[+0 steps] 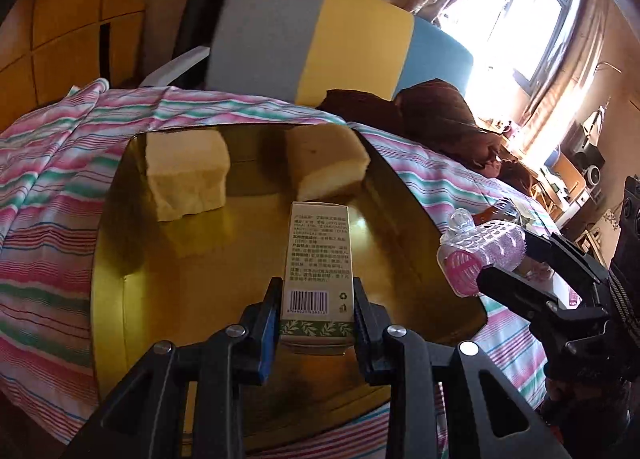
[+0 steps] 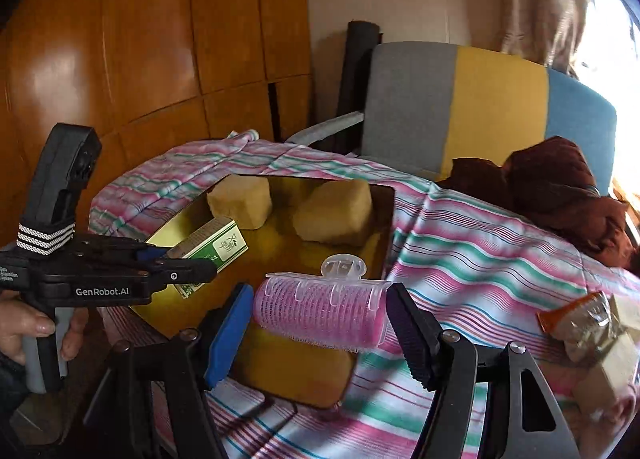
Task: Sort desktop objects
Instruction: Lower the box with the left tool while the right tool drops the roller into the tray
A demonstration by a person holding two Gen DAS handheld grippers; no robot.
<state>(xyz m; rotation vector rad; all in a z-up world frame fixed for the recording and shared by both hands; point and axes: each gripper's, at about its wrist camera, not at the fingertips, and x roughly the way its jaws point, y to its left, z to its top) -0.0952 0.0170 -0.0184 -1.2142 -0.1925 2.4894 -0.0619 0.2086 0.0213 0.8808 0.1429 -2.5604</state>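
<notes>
Surface: a striped cloth [image 2: 460, 227] in pink, green and white is being used as the cover; a gold tray [image 1: 180, 279] is lying on it.
Tray: two sponges [image 1: 186, 175] [image 1: 326, 161] are being kept at its far end, apart from each other.
Left gripper [image 1: 316, 299]: a box [image 1: 316, 255] with a barcode is being clamped between the fingers [image 1: 268, 319], low over the tray; whether it is touching the tray cannot be told.
Right gripper [image 2: 320, 323]: a pink roller [image 2: 320, 313] with a clear clip is being held between the fingers [image 2: 226, 335], above the tray's near edge.
Cloth, right side: wrapped packets [image 2: 580, 323] are lying well apart from the tray.
Hand [image 2: 24, 327]: the left gripper's handle is being gripped by it.
Room: a chair [image 2: 480, 107] in grey, yellow and blue is standing behind the cloth, with a brown cloth [image 2: 552, 183] bunched against it; wooden panels [image 2: 140, 39] are filling the left, and a bright window [image 1: 520, 11] with curtains is being seen on the right.
</notes>
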